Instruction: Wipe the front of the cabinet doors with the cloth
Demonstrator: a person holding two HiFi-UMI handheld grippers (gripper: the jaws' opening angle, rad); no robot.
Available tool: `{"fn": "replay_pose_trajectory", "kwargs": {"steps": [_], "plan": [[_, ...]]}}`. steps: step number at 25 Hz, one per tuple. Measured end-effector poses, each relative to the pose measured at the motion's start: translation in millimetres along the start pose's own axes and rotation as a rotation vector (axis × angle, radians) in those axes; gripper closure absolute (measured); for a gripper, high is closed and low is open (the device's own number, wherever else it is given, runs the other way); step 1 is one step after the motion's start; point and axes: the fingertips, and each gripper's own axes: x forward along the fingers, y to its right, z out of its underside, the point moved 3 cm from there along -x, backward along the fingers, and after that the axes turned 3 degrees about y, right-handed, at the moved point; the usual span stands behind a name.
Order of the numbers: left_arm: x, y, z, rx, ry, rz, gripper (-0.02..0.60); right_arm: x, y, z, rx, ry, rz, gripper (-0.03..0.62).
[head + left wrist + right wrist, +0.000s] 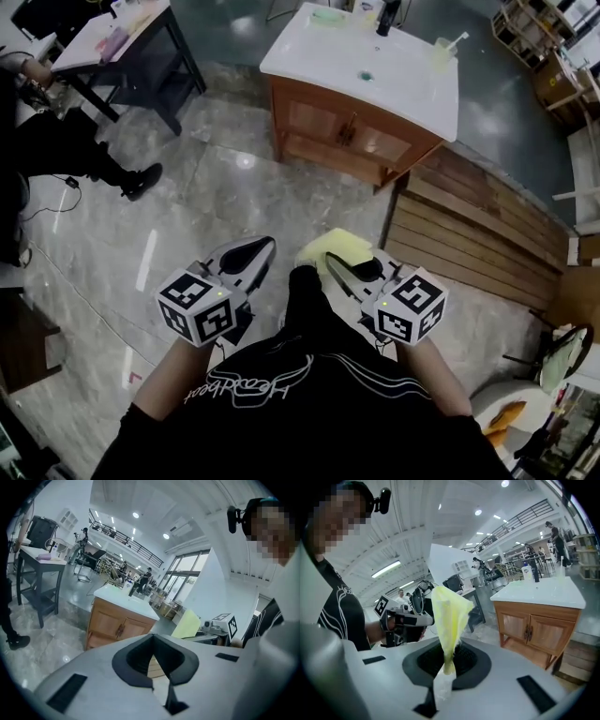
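While I have both grippers hanging low, close to the person's black shirt, the right gripper is clamped on the yellow cloth. From the right gripper view I see the cloth's lower end pinched between the closed jaws, with the rest standing up in a loose fold. The left gripper carries nothing. Its jaws are drawn together at the tips, and only a thin wedge of floor shows between them. The wooden cabinet stands well apart ahead of me under a white countertop, its two doors shut and facing me. The cloth touches neither door. Wooden planks lie just right of the cabinet.
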Motion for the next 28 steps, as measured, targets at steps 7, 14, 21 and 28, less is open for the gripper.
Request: {"fn": "replay_pose_trajectory", "kwargs": {"steps": [7,14,21,28], "plan": [[78,-51,-33,0.009,-0.054,-0.005,0.575,43,91,-28,0.042,-0.017,0.01,0.554],[148,-117,-67,-0.051,-0.064,-0.053,0.575,92,174,-55,0.035,-0.075,0.014,0.554],[167,-174,-85,-0.099,-0.053,-0.106,0.575,148,213,-66,0.008,-0.136,0.019,0.554],[191,-232,-70,-0.167,-0.095,-0.087,0.575,205,242,-51,0.027,-0.164,0.079,0.554]]}}
